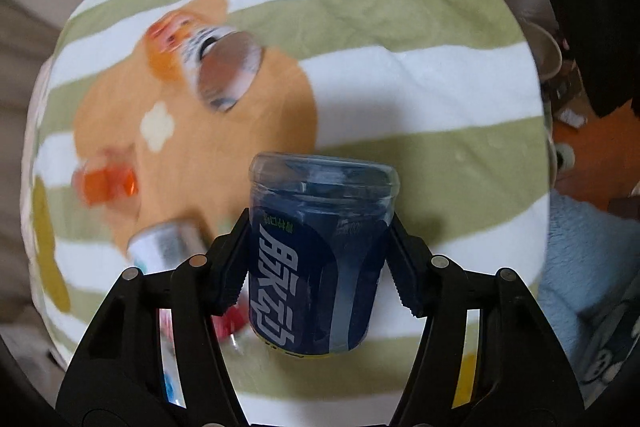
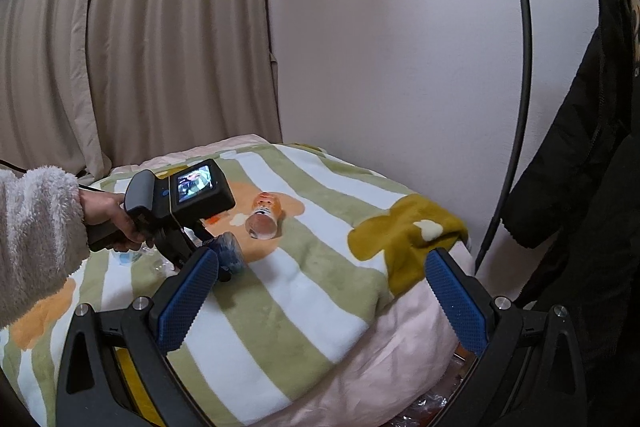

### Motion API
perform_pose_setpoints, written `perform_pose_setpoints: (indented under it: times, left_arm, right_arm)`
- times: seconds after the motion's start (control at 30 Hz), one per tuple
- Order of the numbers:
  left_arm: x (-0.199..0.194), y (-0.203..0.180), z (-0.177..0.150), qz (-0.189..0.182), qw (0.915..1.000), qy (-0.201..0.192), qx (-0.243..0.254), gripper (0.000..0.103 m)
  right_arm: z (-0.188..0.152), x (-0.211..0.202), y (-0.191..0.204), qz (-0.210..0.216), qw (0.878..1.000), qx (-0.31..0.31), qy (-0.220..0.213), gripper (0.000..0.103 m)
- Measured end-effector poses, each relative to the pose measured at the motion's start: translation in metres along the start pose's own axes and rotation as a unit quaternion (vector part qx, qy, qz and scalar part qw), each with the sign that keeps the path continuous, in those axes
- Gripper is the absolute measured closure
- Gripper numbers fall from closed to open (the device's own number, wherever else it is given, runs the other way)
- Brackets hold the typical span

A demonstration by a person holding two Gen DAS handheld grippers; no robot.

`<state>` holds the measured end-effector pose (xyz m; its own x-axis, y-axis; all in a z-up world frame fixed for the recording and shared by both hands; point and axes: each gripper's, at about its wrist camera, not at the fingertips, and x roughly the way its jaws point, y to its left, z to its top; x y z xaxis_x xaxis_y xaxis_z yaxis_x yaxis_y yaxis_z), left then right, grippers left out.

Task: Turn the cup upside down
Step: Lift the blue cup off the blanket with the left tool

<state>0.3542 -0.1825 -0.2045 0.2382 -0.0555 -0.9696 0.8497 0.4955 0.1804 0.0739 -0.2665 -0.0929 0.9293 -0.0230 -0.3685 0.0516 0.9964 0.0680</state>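
I am holding the blue cup (image 1: 320, 259) in my left hand-held gripper (image 1: 320, 263) above the striped blanket (image 1: 400, 87); my right hand-held gripper (image 2: 320, 303) is gaping wide, holding nothing.

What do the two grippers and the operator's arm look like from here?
The left gripper has black angular linkage arms with silver pivot pins and black toothed pads. The right gripper has the same black frame and pins, but blue dimpled pads. Seen from the right wrist, the left unit is a black pistol-grip handle with a small lit screen, held by a bare hand in a fluffy pale grey sleeve.
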Motion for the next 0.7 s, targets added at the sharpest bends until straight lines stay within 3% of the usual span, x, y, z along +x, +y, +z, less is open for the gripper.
perform_pose_setpoints:
  times: [0.1, 0.23, 0.33, 0.43, 0.57, 0.7]
  left_arm:
    - [-0.032, -0.002, -0.021, 0.001, 0.9996, -0.002, -0.027, 0.045]
    - [-0.067, -0.012, -0.06, 0.009, 0.9969, 0.024, -0.075, 0.045]
    - [-0.073, -0.011, -0.083, -0.01, 0.9905, 0.038, -0.132, 0.045]
    - [-0.068, -0.011, -0.107, -0.051, 0.9753, 0.039, -0.211, 0.045]
    - [-0.036, -0.011, -0.126, -0.073, 0.95, 0.042, -0.301, 0.045]
    - [-0.004, -0.007, -0.131, -0.083, 0.9323, 0.044, -0.349, 0.045]
  right_arm:
    - [0.005, -0.007, 0.007, 0.011, 1.0, -0.002, -0.009, 0.0]
    - [0.011, -0.02, 0.019, 0.033, 0.999, -0.002, -0.023, 0.0]
    - [0.013, -0.03, 0.03, 0.055, 0.998, -0.003, -0.032, 0.0]
    - [0.013, -0.039, 0.041, 0.077, 0.996, -0.004, -0.037, 0.0]
    - [0.011, -0.049, 0.052, 0.1, 0.994, -0.005, -0.039, 0.0]
    - [0.008, -0.062, 0.058, 0.101, 0.994, -0.02, -0.04, 0.0]
